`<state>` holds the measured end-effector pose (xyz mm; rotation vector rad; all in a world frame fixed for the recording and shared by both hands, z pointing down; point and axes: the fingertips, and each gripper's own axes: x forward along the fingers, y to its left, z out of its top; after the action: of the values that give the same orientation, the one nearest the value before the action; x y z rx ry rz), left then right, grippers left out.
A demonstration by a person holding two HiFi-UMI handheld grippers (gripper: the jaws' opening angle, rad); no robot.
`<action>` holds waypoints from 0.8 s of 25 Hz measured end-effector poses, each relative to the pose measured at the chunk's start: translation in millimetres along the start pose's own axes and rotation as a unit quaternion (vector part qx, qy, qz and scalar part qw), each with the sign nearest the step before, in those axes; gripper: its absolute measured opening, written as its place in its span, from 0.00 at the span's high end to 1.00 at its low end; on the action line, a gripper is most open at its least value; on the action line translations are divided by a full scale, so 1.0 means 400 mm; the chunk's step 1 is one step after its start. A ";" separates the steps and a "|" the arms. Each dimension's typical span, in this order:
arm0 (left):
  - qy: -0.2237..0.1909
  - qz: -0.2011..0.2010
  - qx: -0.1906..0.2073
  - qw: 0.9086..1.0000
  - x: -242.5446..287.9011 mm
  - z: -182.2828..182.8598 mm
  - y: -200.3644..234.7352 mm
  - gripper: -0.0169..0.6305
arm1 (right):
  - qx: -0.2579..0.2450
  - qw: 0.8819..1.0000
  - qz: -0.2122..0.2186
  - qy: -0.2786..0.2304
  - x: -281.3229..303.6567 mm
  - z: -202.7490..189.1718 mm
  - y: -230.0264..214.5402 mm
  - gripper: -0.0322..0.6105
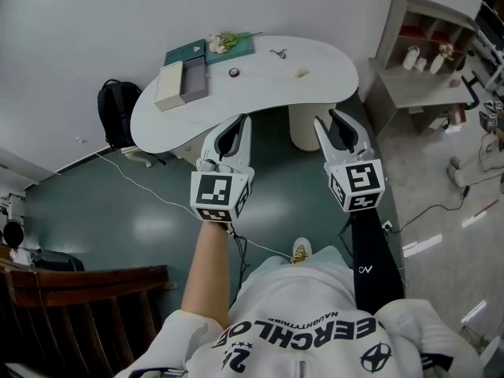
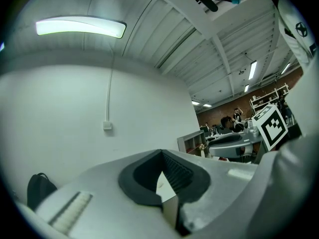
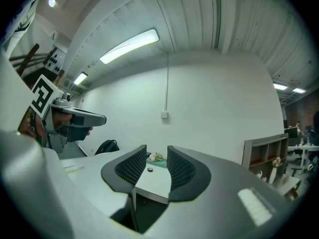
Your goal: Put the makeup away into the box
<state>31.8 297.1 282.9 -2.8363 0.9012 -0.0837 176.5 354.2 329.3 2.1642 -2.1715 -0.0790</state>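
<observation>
Both grippers are out in front of me, short of the table [image 1: 331, 77], and neither one has anything in it. My left gripper [image 1: 242, 120] has its jaws together at the tips. My right gripper [image 1: 327, 119] has its jaws apart, with just the tabletop showing through the gap.

All the makeup is on the table. There's a small dark round pot [image 1: 234, 72] near the middle and a small pale thing [image 1: 302, 73] off to its right. Both are well apart from the box [image 1: 181, 83] at the left end.

Stuff I reckon could go wrong:
- The pot is low and flat, so if my jaws come in level they could shove it along the table instead of gripping it.
- My left jaws need to open before they get to anything, or they'll just knock it away.
- A cable [image 1: 150, 187] runs across the floor near my feet, which could easily trip me.

What I can't make out:
- My left gripper view mostly shows wall and ceiling, with no makeup in it.
- I can't see inside the box or tell if it's properly open.
- The pale thing is too small to identify.
- There's also a thin dark thing [image 1: 278, 53] near the far edge that I can't identify either.
</observation>
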 end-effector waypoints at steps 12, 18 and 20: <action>-0.009 0.002 -0.002 1.000 0.139 0.024 -0.016 0.97 | 0.007 1.000 -0.008 -0.013 0.037 -0.001 -0.138 0.70; -0.013 -0.007 0.006 1.000 0.210 0.019 0.004 0.97 | 0.004 1.000 -0.019 -0.009 0.081 -0.012 -0.183 0.70; -0.014 -0.008 0.005 1.000 0.236 0.013 0.021 0.97 | 0.005 1.000 -0.024 -0.011 0.104 -0.012 -0.199 0.70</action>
<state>104.6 236.7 276.5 -2.8286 0.8707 -0.0487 256.0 312.2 327.8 2.2318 -2.1375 -0.0948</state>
